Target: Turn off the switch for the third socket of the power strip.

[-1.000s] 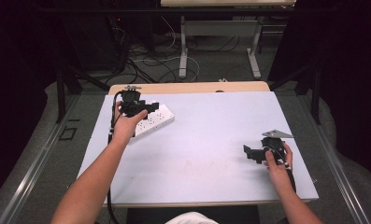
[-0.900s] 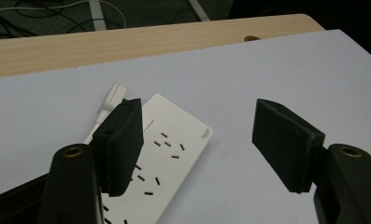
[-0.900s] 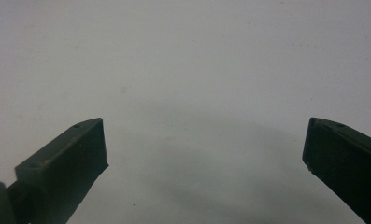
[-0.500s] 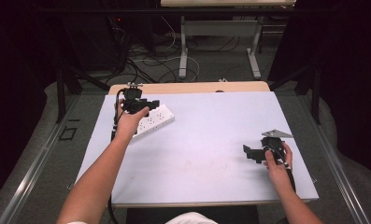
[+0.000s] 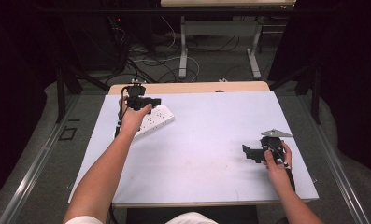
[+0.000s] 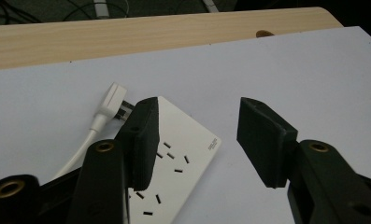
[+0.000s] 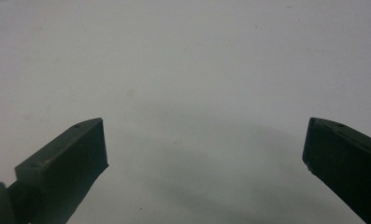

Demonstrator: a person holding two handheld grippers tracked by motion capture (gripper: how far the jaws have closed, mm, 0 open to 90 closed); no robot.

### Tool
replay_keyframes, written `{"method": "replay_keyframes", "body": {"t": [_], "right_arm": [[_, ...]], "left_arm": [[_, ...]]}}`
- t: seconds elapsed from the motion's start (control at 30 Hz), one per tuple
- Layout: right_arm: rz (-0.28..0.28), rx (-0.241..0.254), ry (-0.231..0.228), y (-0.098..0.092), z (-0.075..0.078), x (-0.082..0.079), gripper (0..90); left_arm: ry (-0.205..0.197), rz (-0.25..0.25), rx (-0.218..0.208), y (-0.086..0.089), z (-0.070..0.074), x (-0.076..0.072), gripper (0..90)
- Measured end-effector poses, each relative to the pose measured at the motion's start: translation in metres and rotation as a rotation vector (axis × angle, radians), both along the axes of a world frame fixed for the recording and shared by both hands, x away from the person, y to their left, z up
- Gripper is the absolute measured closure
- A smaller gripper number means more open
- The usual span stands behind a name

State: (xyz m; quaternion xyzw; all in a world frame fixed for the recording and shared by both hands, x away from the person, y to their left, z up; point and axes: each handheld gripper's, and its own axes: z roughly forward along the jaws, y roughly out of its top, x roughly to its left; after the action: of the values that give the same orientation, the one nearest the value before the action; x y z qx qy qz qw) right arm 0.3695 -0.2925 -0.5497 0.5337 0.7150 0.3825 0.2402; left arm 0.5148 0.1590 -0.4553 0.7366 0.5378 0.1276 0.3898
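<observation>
Two black jaws of the left gripper (image 6: 197, 140) stand apart, and they have just been closing in; nothing is pinched yet. One jaw hangs over the white power strip (image 6: 178, 168), the other over bare table beyond the strip's long edge, so the strip's corner sits partly between them. That looks like lining up to clamp the strip across its width. The power strip lies flat near the far left corner of the white table (image 5: 211, 135), its white plug (image 6: 112, 95) and cord resting just beside its far end. Well away from the power strip, toward the table's near right corner, the right gripper (image 5: 249, 153) rests low with jaws spread wide over bare surface, seemingly parked while the left works.
</observation>
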Motion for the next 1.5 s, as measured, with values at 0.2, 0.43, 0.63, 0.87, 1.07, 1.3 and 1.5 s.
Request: {"method": "replay_keyframes", "body": {"t": [0.2,0.43,0.63,0.87,1.07,1.3,1.5], "right_arm": [[0.001,0.004,0.004,-0.001,-0.001,0.001,0.0],[0.007,0.007,0.006,-0.001,-0.001,0.001,0.0],[0.011,0.012,0.008,-0.001,-0.001,0.002,0.0],[0.016,0.012,0.008,-0.001,-0.001,0.001,0.0],[0.015,0.013,0.005,-0.001,-0.001,0.001,0.0],[0.01,0.017,0.009,-0.001,-0.001,0.001,0.0],[0.015,0.02,0.011,0.001,-0.001,0.002,0.0]], "left_arm": [[0.017,0.02,-0.011,-0.003,-0.006,0.007,56.3],[0.037,0.052,-0.003,-0.005,-0.011,0.015,61.4],[0.059,0.066,0.019,-0.009,-0.017,0.022,64.3],[0.099,0.1,-0.004,-0.009,-0.026,0.032,66.3],[0.11,0.118,-0.013,-0.006,-0.032,0.037,68.0],[0.104,0.127,-0.034,-0.004,-0.033,0.04,71.1],[0.104,0.136,-0.031,-0.003,-0.036,0.042,73.2]]}}
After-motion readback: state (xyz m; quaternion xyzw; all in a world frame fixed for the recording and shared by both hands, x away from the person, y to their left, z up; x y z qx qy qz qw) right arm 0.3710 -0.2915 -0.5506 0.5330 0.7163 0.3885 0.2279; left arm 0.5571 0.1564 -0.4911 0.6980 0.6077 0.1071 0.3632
